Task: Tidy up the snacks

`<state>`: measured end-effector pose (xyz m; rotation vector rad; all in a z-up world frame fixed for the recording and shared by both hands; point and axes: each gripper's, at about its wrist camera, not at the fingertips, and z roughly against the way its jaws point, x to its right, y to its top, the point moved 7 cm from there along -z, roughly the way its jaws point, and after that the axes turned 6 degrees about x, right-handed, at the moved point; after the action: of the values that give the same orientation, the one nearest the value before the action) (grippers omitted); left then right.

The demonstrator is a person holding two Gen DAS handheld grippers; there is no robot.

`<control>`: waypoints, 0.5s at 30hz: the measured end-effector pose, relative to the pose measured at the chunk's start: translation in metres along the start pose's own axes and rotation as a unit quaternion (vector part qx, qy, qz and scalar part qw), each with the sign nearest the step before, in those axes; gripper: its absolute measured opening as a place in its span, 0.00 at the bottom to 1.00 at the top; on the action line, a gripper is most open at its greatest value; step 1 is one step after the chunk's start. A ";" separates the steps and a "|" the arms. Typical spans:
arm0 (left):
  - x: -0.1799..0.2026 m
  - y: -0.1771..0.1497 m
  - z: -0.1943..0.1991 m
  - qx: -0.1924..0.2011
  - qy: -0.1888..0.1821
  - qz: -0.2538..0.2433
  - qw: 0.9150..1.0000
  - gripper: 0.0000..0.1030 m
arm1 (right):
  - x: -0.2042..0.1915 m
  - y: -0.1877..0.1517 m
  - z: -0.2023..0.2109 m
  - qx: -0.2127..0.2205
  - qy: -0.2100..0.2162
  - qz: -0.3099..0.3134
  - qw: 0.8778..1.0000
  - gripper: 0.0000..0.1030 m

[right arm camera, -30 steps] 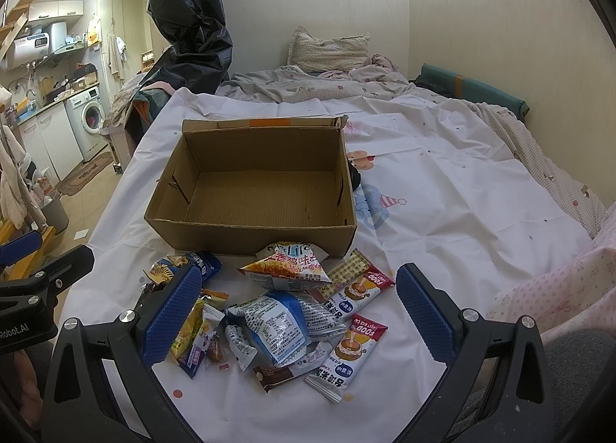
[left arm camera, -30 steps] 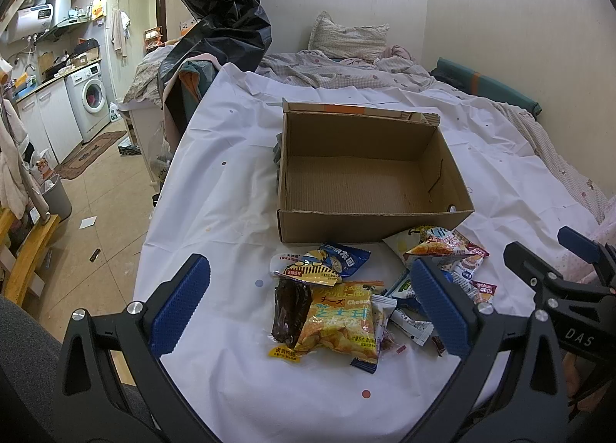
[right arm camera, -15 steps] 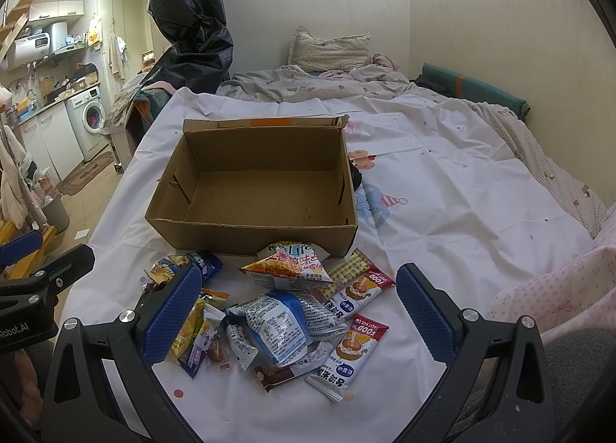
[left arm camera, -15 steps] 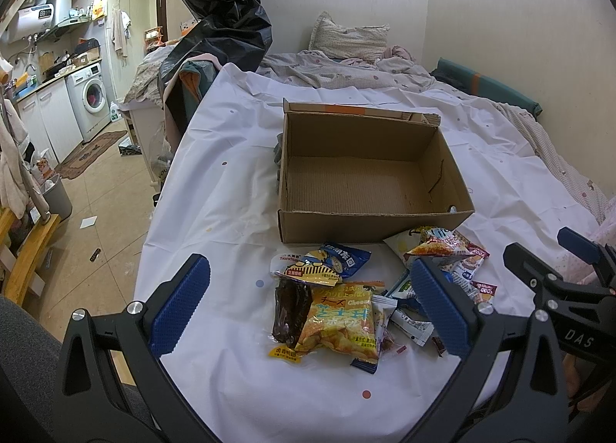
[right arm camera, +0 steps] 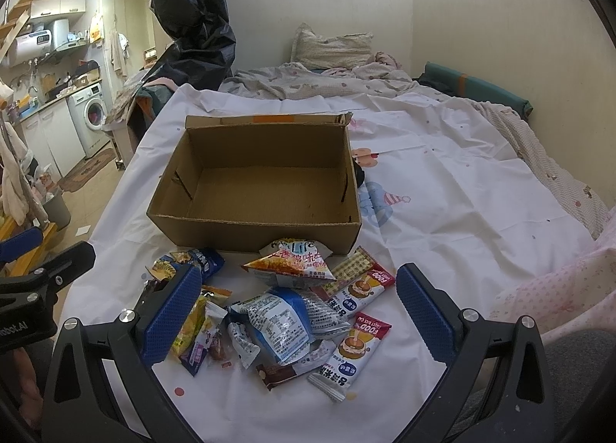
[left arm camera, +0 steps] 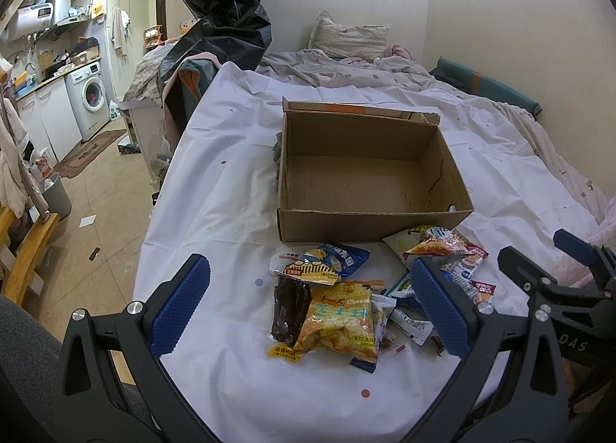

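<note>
Nothing's packed yet: the cardboard box (left arm camera: 369, 181) sits empty beyond the snacks (right arm camera: 285, 304), which lie heaped between both spread fingers. Left gripper (left arm camera: 308, 306) and right gripper (right arm camera: 294, 314) hold nothing.

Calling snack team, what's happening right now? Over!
Left gripper open, holding nothing. Right gripper open, holding nothing. Snack packets piled on the sheet before the cardboard box; nothing in the box. Nothing blocking the way.
</note>
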<state>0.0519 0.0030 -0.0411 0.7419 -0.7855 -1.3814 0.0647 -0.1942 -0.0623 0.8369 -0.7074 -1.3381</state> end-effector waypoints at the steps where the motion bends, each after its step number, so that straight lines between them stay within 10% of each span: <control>1: 0.000 0.001 0.000 0.000 0.000 0.000 1.000 1.00 | 0.000 0.000 0.001 0.001 0.000 -0.001 1.000 1.00; 15: 0.002 0.011 0.004 -0.023 -0.008 -0.012 1.000 1.00 | 0.011 0.010 0.003 -0.024 0.044 -0.050 0.997 1.00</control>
<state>0.0549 0.0016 -0.0299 0.7072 -0.7566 -1.4237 0.0687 -0.2047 -0.0531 0.8964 -0.5688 -1.3942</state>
